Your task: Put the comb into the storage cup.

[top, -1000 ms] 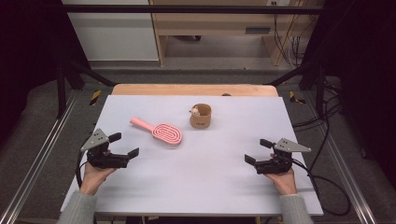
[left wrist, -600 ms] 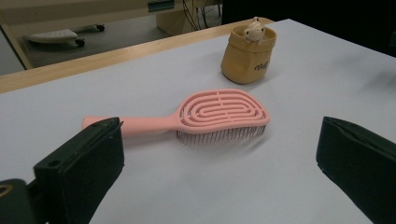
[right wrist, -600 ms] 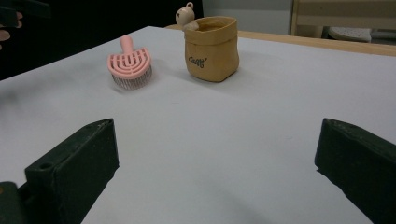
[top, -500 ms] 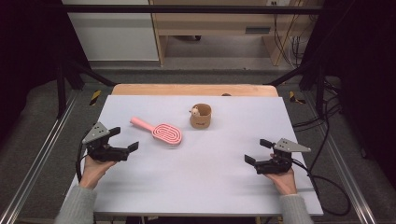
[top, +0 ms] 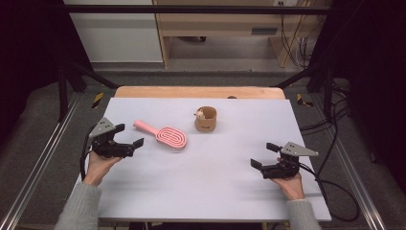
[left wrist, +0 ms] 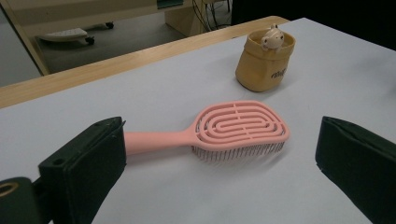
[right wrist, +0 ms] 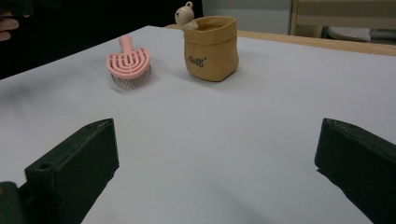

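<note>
1. Left gripper view, nearest first: both black jaws stand wide apart with nothing between them. The left gripper (top: 130, 137) hangs just off the handle end of the pink hairbrush (left wrist: 224, 129), not touching it.
2. Right gripper (top: 264, 155) sits near the front right of the table (top: 215, 191), jaws spread wide and empty, well apart from everything.
3. The brush lies bristles down on the table, left of centre, handle pointing toward the left gripper, head toward the tan pouch (top: 206, 120).
4. The pouch stands upright beyond the brush, near but apart from it. A small bear figure (left wrist: 271, 35) pokes out at its rim.
5. My read: the step in hand is a left-side pickup of the brush by its handle.
6. Risk: the handle is thin and lies low. A jaw coming down too shallow could skate over it and shove the brush toward the pouch.
7. Risk: closing on the head instead would squash bristles and give a springy, off-centre grip, so the brush may twist or drop.
8. Risk: gripping the far tip of the handle leaves the heavier head overhanging, so it is likely to droop on lift.
9. Risk: a wide swing could knock the pouch over.
</note>
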A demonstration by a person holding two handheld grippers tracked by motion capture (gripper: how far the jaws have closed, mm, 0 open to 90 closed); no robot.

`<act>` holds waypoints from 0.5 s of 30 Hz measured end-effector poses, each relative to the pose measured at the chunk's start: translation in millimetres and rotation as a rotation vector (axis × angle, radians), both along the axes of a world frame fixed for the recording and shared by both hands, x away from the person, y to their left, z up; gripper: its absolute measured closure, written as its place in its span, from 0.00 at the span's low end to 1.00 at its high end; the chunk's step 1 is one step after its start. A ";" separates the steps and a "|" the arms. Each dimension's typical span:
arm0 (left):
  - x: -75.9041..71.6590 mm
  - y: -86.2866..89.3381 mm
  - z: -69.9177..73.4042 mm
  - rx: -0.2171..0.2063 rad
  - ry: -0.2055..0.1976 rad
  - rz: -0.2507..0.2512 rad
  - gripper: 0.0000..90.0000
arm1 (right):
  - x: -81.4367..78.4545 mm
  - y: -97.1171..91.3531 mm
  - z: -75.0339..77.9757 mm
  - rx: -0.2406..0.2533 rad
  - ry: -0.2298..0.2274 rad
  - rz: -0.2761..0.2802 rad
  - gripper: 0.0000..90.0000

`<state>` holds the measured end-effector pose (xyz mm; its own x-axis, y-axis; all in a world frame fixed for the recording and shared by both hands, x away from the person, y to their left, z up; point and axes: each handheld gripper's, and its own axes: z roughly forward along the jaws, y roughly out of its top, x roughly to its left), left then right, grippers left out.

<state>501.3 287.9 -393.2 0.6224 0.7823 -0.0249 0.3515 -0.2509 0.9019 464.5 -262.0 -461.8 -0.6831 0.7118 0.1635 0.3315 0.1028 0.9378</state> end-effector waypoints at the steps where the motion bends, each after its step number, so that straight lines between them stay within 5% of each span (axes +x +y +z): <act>1: 1.3 -1.0 0.4 0.002 -0.004 0.005 0.02 | 0.0 0.0 0.0 0.000 0.000 0.000 0.00; 15: 18.0 -7.4 2.8 0.045 -0.005 0.090 0.17 | -0.2 -0.1 0.1 0.001 0.001 -0.001 0.00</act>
<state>519.2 280.5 -390.4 0.5495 0.8353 0.0147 0.3695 -0.2588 0.8924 464.3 -262.0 -461.7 -0.6827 0.7120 0.1643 0.3321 0.1020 0.9377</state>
